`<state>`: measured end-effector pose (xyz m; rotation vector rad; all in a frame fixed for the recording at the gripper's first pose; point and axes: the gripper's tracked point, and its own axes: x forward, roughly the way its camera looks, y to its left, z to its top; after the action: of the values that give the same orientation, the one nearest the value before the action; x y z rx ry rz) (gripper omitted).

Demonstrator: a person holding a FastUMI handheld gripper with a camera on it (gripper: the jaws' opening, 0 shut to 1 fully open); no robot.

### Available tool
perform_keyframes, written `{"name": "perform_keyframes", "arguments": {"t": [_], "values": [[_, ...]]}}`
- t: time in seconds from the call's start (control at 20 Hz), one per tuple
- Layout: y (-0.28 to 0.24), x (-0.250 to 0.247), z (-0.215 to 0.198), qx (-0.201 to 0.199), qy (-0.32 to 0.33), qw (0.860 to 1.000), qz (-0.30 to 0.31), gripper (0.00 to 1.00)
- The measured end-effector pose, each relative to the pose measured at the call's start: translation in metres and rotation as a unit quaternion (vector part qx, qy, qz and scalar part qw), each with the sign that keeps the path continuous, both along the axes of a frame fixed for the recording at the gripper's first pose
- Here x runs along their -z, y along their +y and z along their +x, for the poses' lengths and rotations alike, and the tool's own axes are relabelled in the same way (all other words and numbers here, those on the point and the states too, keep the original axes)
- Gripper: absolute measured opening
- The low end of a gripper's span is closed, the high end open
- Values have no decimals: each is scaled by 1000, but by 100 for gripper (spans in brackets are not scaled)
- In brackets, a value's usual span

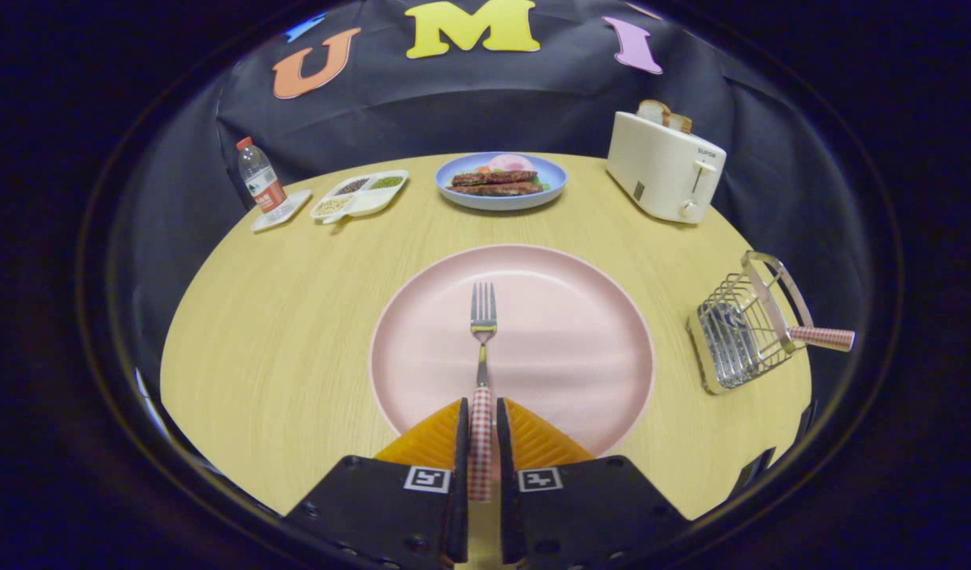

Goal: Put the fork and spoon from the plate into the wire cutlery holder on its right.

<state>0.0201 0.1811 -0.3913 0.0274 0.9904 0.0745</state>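
My fork (483,348) lies on the pink plate (596,348), long axis straight ahead, tines away from me. Beyond, from the left: a bottle (259,176), a divided tray (361,194), a blue plate of food (501,180), a toaster (664,165). Right of the plate stands the wire cutlery holder (742,324), a checked handle (822,338) poking out. My claw (480,431) pinches the fork's checked handle between both fingers.

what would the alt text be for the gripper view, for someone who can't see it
The gripper is shut on the checked handle of a fork, tines pointing ahead over a pink plate on a round wooden table. To the right sits a wire cutlery holder with a checked handle sticking out.
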Motion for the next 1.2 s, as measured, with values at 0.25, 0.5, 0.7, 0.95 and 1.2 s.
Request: {"name": "perform_keyframes", "arguments": {"t": [0.25, 0.5, 0.7, 0.95, 1.2], "values": [[-6, -1, -3, -5, 18, 1000, -9, 5], [-19, -33, 1, -6, 30, 1000, 3, 5], [-35, -84, 12, -10, 33, 999, 27, 5], [-93, -158, 31, -19, 31, 999, 36, 5], [-166, -199, 32, -21, 48, 999, 14, 5]]}}
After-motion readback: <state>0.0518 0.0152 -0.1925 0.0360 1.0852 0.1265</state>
